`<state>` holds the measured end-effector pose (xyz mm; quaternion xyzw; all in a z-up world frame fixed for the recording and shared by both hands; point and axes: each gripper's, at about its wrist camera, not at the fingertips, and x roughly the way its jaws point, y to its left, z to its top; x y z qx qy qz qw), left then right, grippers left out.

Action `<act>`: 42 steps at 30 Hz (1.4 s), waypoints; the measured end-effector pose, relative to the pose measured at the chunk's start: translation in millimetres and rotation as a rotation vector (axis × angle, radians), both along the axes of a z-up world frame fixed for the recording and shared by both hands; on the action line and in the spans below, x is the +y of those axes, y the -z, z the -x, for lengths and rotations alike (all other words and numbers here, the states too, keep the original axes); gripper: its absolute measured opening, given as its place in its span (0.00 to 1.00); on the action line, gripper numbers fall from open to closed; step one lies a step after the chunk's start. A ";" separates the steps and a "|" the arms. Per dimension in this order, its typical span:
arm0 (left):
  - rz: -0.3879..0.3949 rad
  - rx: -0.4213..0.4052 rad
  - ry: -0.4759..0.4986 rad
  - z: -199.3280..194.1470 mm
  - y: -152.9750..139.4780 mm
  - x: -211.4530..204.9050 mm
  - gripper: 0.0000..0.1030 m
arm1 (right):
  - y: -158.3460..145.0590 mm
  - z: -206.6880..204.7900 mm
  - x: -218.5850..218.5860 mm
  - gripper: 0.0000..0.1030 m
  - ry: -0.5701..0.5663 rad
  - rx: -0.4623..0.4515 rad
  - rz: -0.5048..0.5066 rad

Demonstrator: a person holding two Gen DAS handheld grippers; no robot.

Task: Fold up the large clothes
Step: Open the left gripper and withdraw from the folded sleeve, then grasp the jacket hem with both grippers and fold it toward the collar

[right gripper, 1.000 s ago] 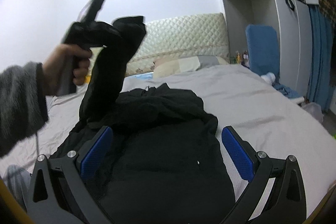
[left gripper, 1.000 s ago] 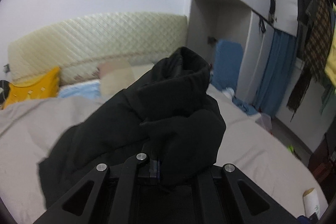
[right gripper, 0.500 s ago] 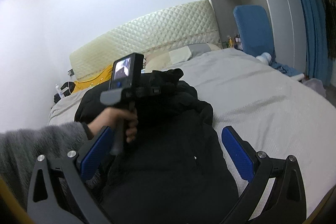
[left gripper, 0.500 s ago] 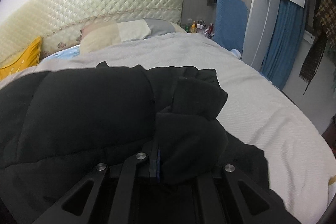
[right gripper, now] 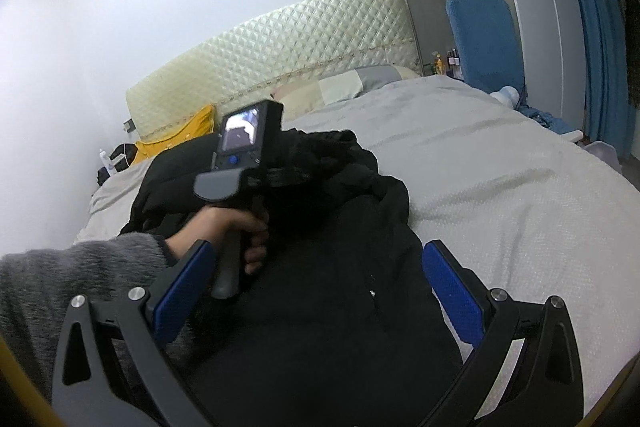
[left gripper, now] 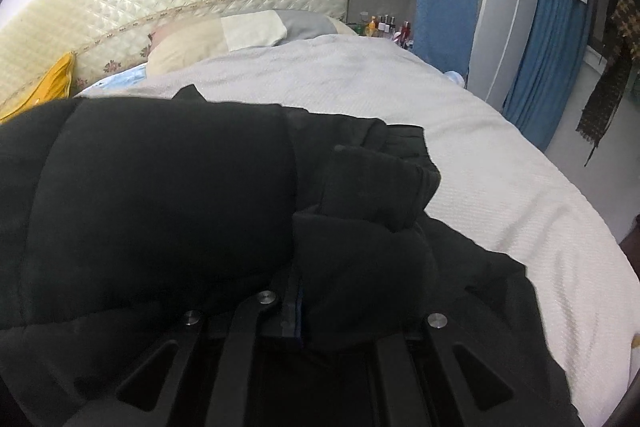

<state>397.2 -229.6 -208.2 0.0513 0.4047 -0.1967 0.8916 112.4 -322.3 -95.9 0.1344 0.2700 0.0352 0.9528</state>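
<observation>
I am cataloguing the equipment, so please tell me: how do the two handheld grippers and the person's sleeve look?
The right gripper has a black cut-out frame with silver bolts and blue pads on its fingers. The left gripper is black, with a grey handle and a small rear screen above a blue button. The fuzzy grey sleeve covers the left arm.

Black jacket (left gripper: 160, 195) fabric buries the left gripper's (left gripper: 298, 301) fingertips. The jacket runs off the bottom edge in both views. The bottles (left gripper: 384, 27) beside the bed are too small to tell apart.
</observation>
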 end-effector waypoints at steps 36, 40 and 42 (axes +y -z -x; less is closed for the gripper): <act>0.071 -0.079 -0.338 14.9 -66.4 248.8 0.74 | -1.6 -199.8 80.9 0.98 -0.143 0.009 0.133; 0.048 -0.073 -0.314 -2.4 -49.0 259.7 0.80 | 30.5 -247.2 86.1 0.98 -0.153 0.080 0.175; 0.050 -0.070 -0.310 -6.0 -42.5 259.9 0.80 | 43.2 -261.3 85.8 0.99 -0.160 0.094 0.149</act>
